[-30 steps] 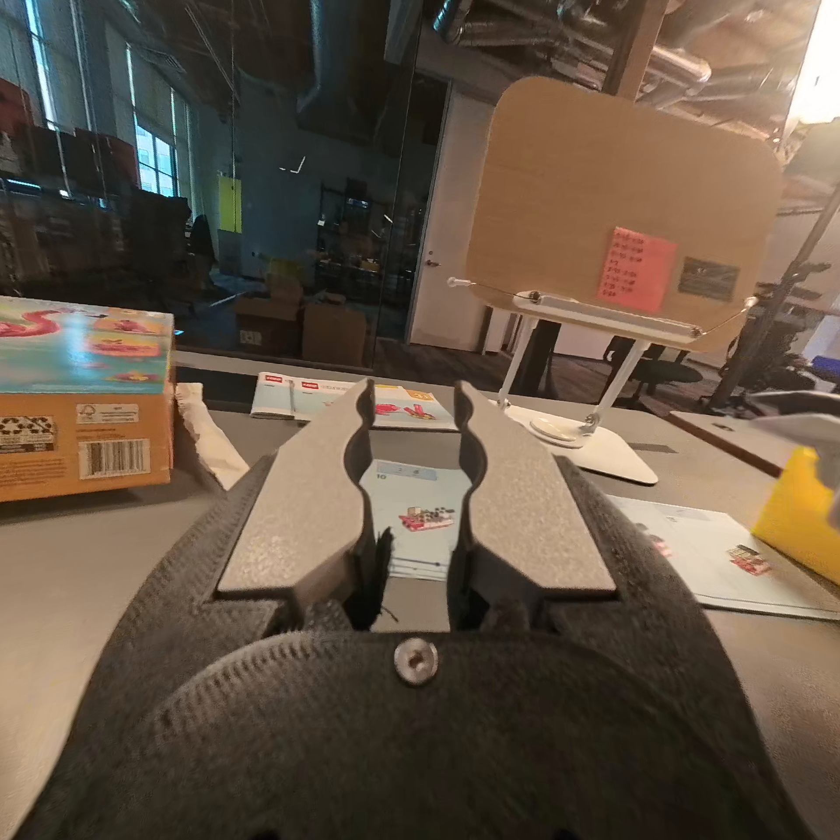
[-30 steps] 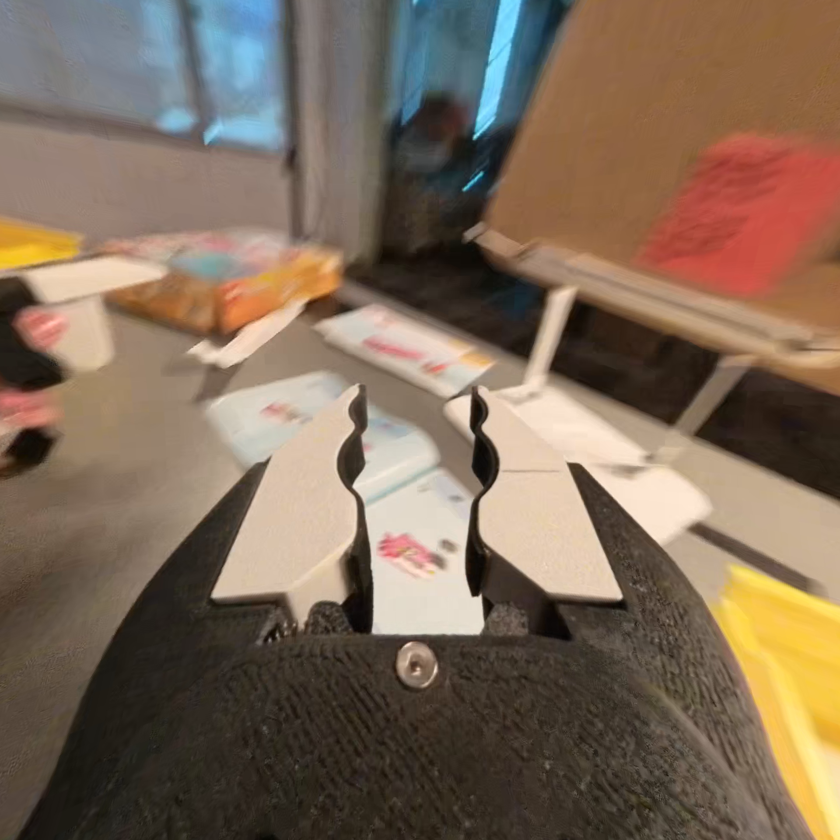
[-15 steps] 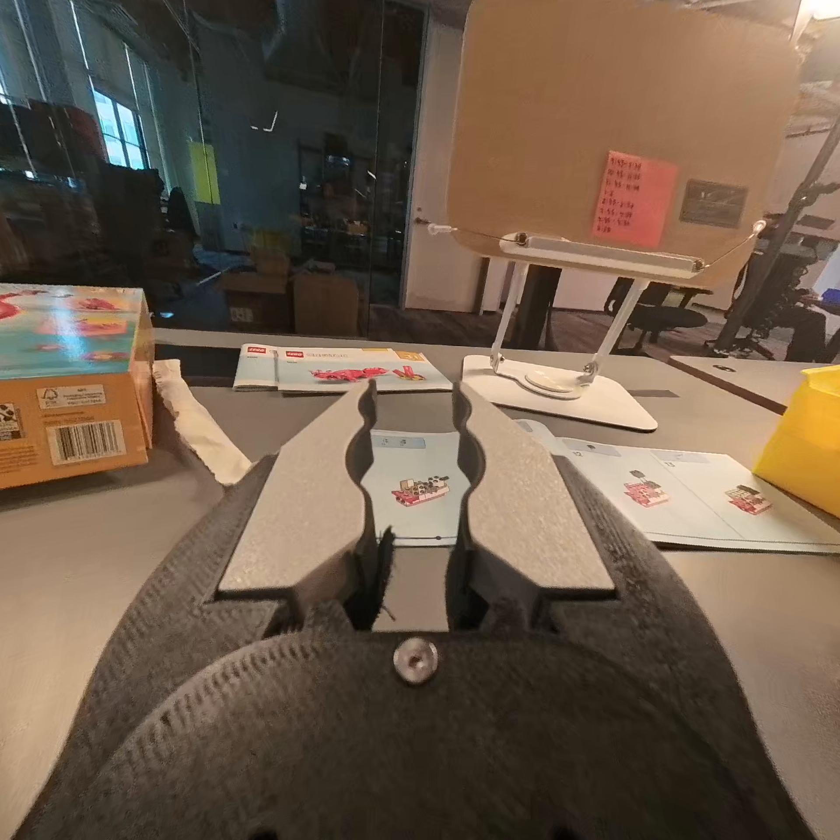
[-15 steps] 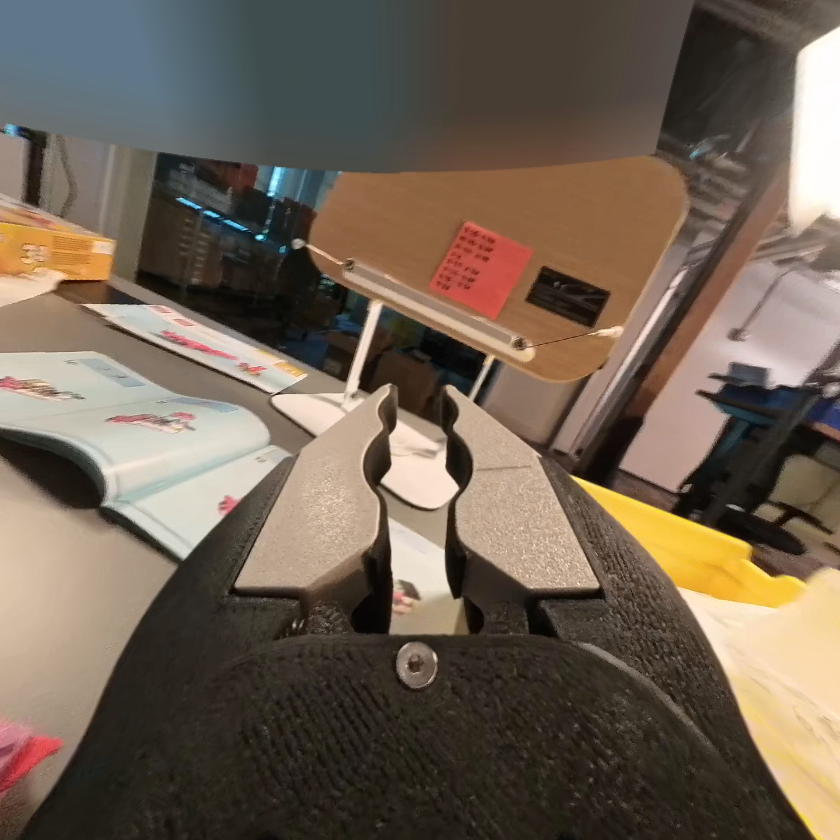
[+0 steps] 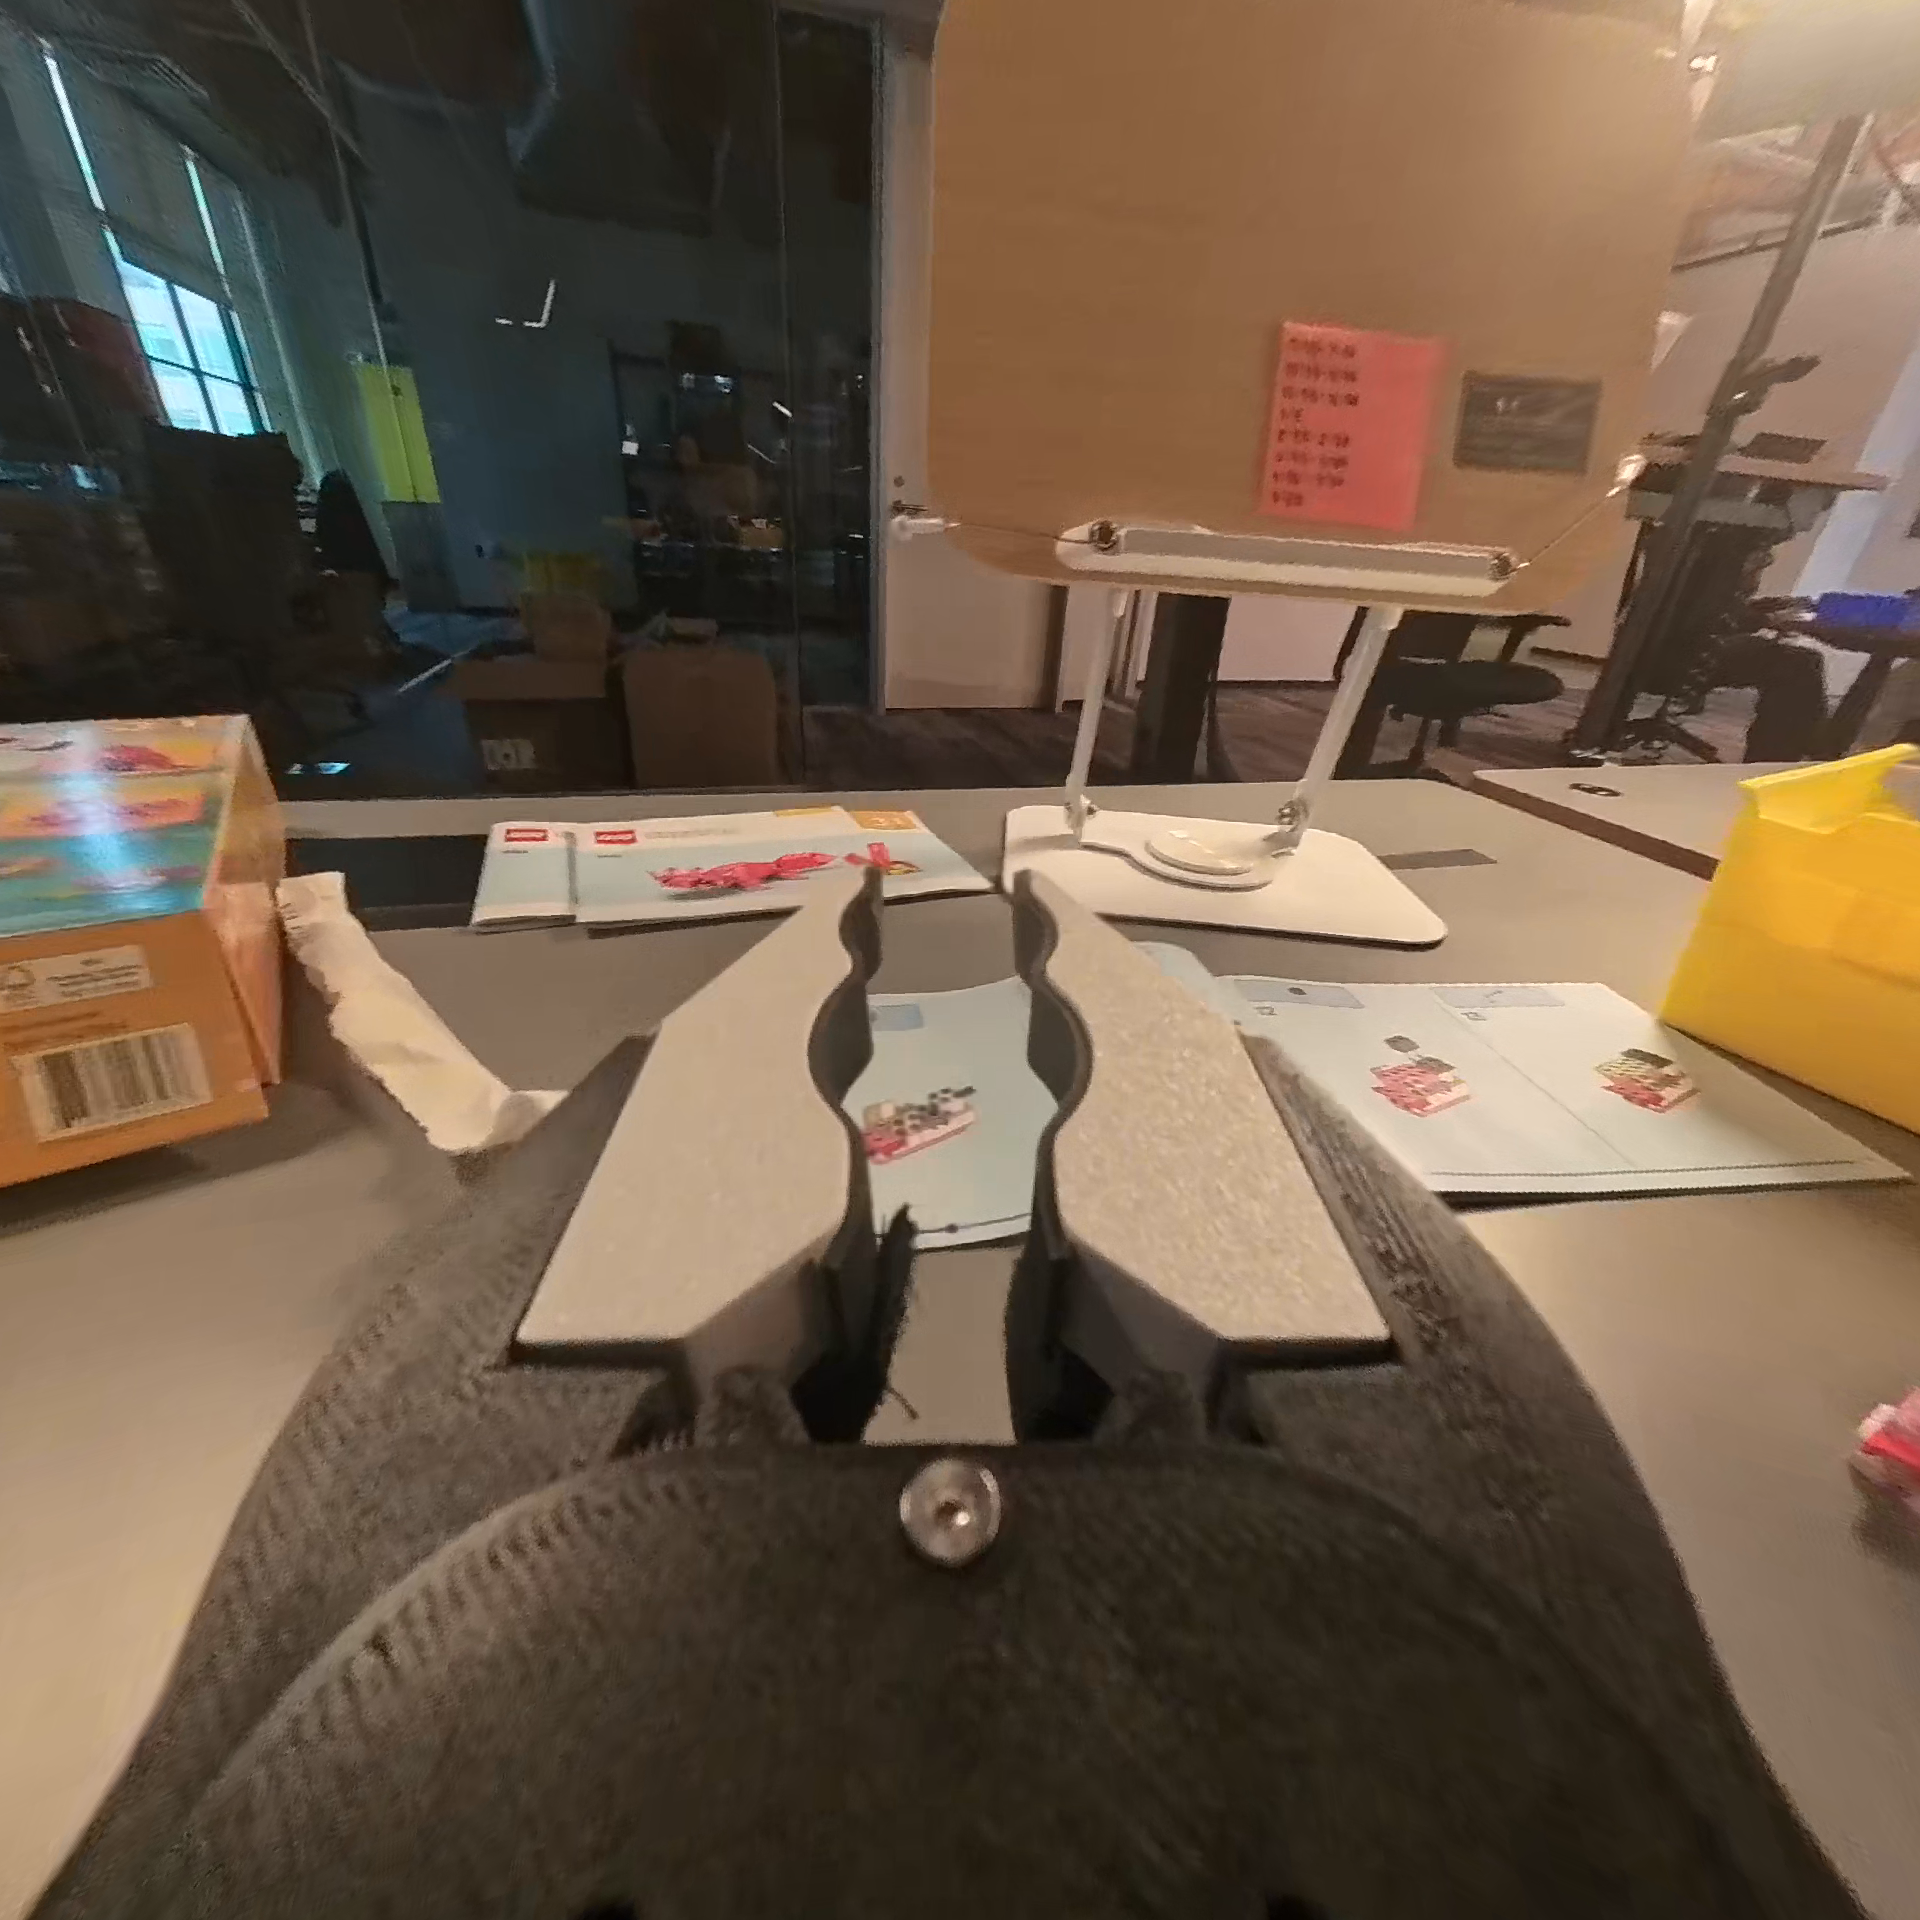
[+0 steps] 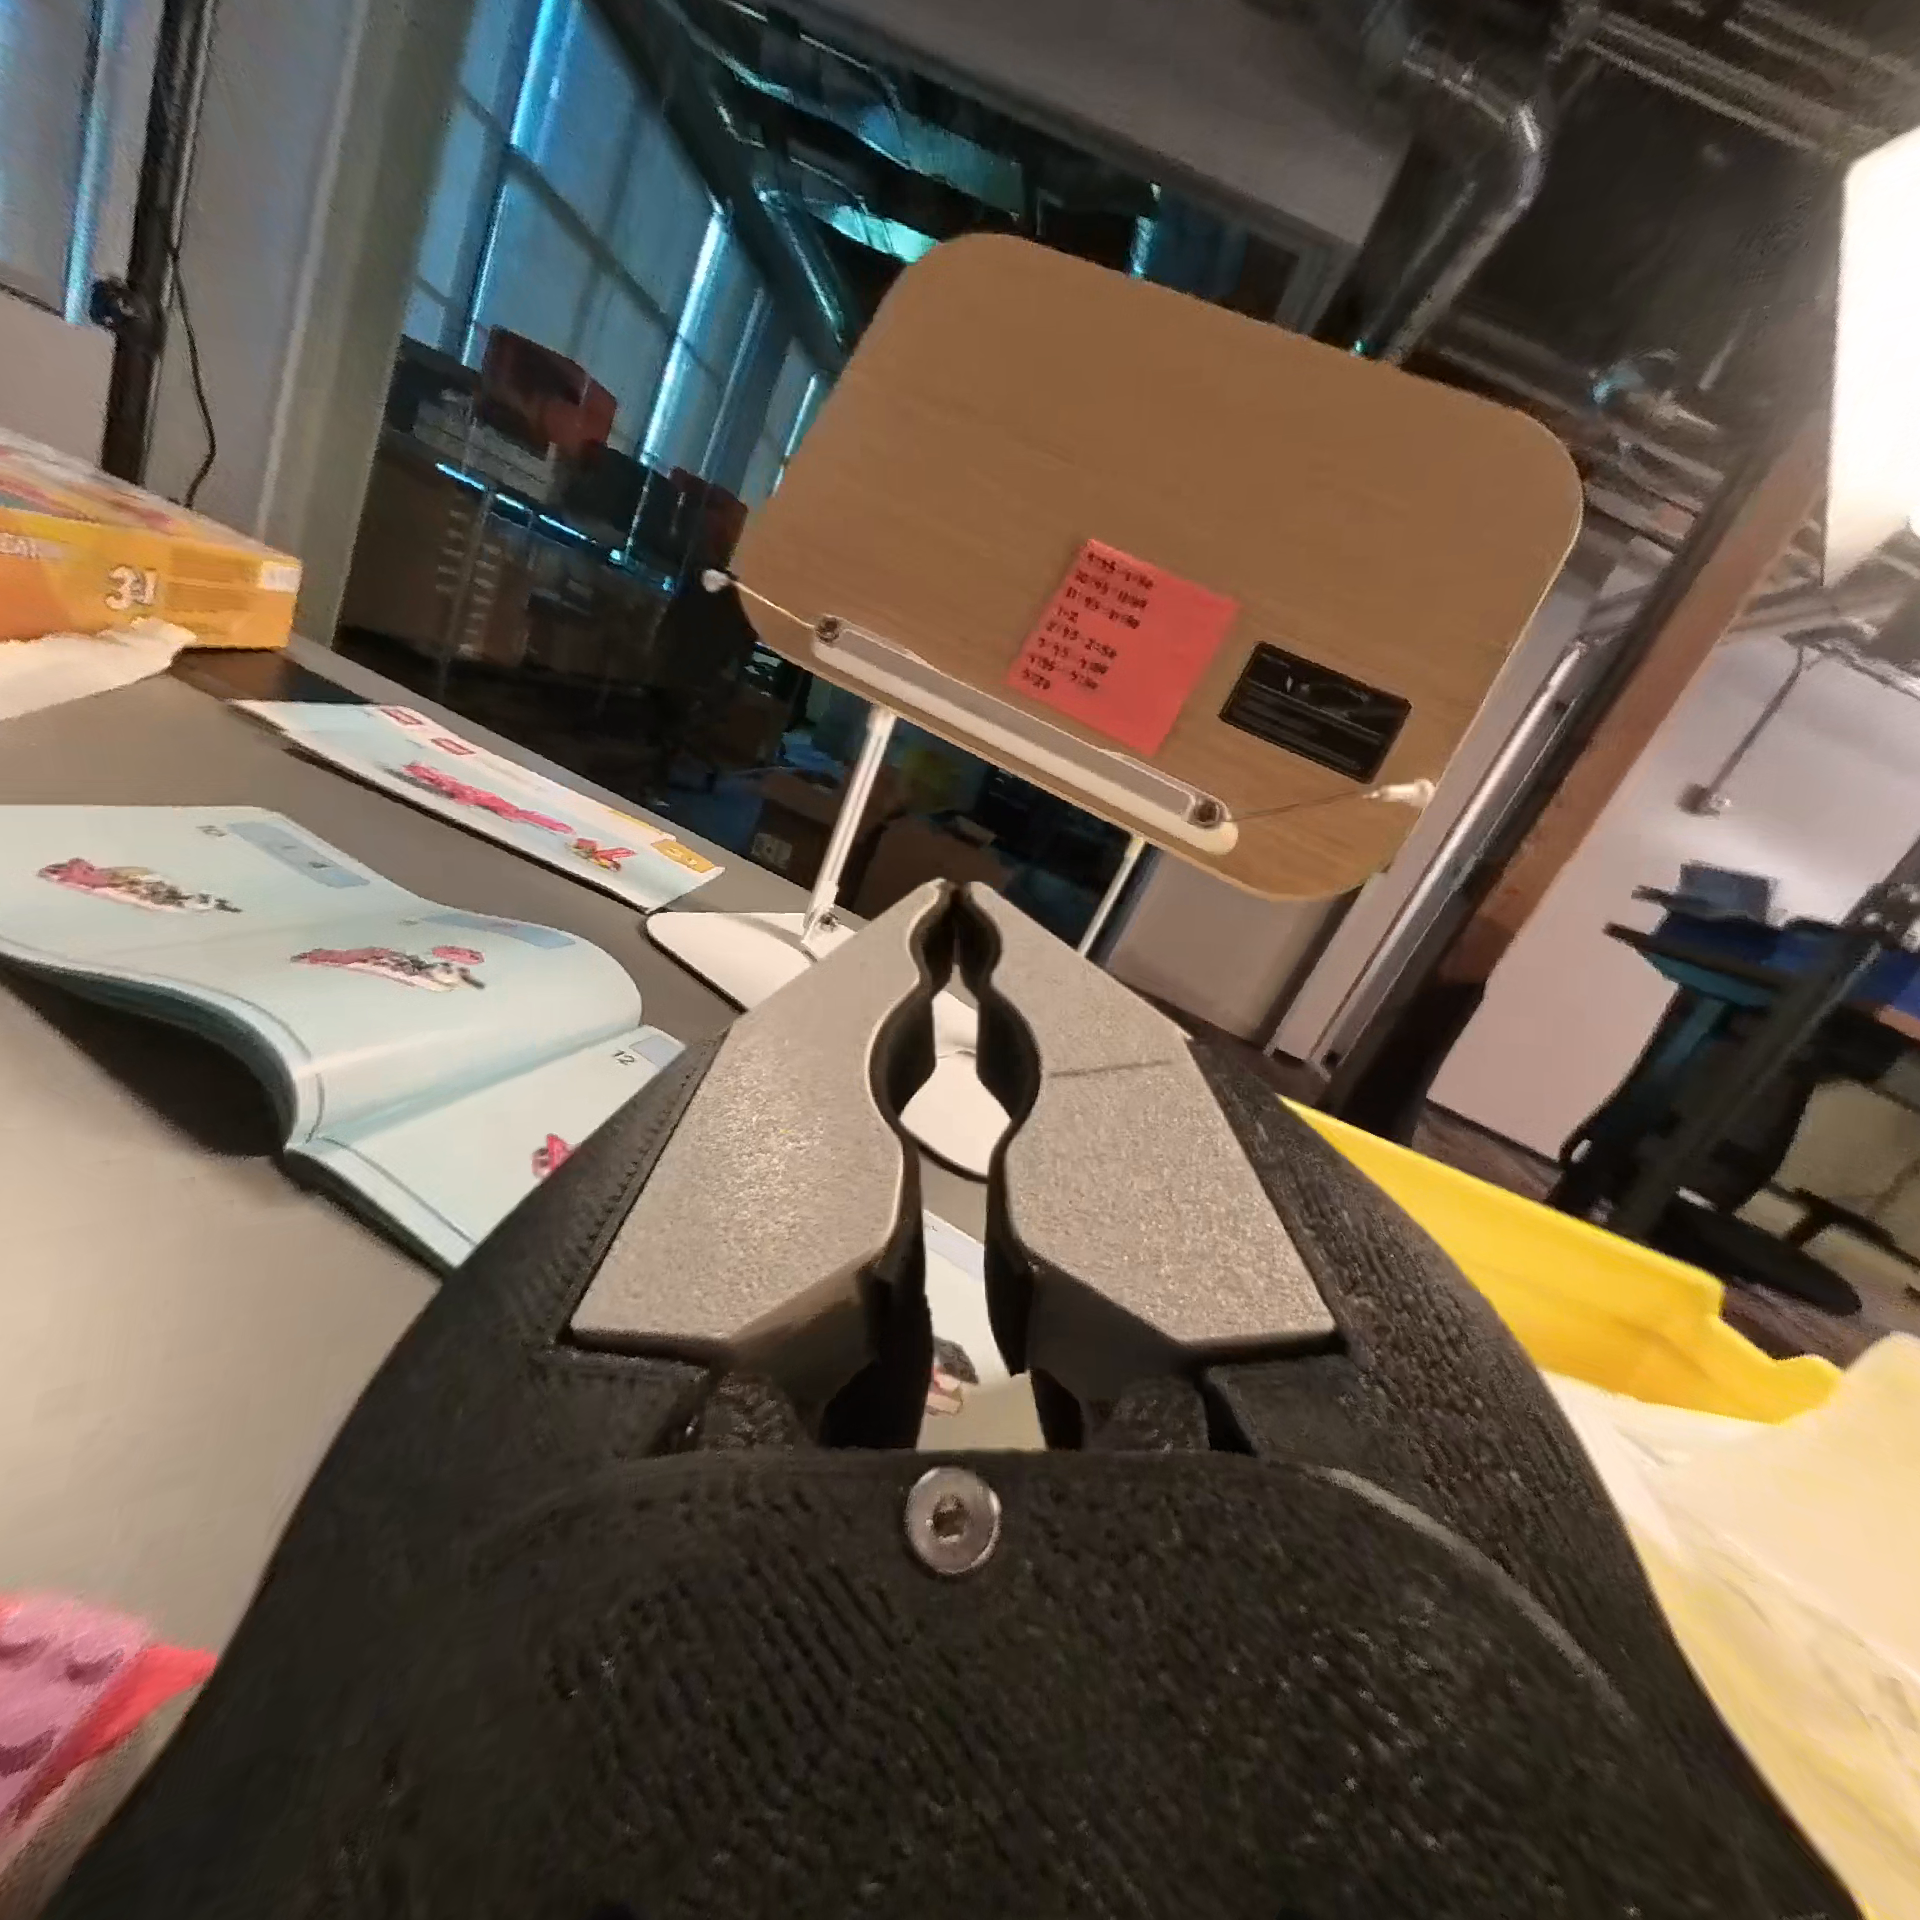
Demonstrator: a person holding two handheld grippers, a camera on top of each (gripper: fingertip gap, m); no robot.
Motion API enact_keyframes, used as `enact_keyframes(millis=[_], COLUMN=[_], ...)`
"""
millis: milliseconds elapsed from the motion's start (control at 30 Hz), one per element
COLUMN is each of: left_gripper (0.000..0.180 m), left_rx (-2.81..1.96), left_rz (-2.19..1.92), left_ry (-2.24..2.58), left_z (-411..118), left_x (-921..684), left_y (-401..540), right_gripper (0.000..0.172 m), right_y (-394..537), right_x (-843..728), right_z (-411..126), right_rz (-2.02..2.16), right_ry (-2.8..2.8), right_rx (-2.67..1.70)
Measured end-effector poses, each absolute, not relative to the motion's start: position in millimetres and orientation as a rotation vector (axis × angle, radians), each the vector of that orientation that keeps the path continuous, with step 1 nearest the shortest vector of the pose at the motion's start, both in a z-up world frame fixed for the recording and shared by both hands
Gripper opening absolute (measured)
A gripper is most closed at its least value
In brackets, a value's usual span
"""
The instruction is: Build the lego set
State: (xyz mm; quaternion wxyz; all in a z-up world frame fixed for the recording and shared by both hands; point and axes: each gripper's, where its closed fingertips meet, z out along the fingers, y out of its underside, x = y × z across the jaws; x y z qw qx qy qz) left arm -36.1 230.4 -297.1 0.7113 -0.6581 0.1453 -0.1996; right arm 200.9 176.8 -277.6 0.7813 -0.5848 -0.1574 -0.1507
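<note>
My left gripper (image 5: 943, 883) hangs low over the grey table (image 5: 156, 1403) with its jaws apart and nothing between them. Under and beyond it lies an open light-blue instruction booklet (image 5: 1538, 1081). My right gripper (image 6: 954, 914) is shut, its fingertips touching with nothing between them, and points up toward a wooden book stand (image 6: 1164, 540) with a red note (image 6: 1117, 655). The open booklet (image 6: 343, 956) lies to its left. The stand also shows in the left wrist view (image 5: 1299, 270) on its white base (image 5: 1216, 862).
A closed booklet (image 5: 727, 862) lies at the back. An orange toy box (image 5: 114, 935) and a torn white paper bag (image 5: 384, 1029) are at the left. A yellow bin (image 5: 1829, 935) stands at the right, and a pink brick piece (image 5: 1891, 1444) lies near the right edge. Across from one pair of fingers to the other is roughly 25 cm. From my right tips it is roughly 15 cm to the pink brick piece (image 5: 1891, 1444); from my left, 20 cm.
My right gripper swung right and tilted up, and its jaws closed from wide apart to touching, on air. My left gripper narrowed a little and turned slightly right.
</note>
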Motion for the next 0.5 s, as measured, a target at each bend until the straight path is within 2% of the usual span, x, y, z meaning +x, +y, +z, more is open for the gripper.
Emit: enact_keyframes(millis=[267,500], left_gripper=[0.024,0.017], left_rx=[-1.330,-1.295], left_rz=[-0.360,-0.338], left_ry=[0.515,0.578], left_z=[-289,-289], left_x=[-7,3], left_y=[216,213], right_gripper=[0.000,0.000], right_y=[178,183], right_x=[215,211], right_z=[-277,-283], right_rz=[-0.372,-0.453], right_ry=[-0.282,-0.330], right_rx=[-1.257,-1.287])
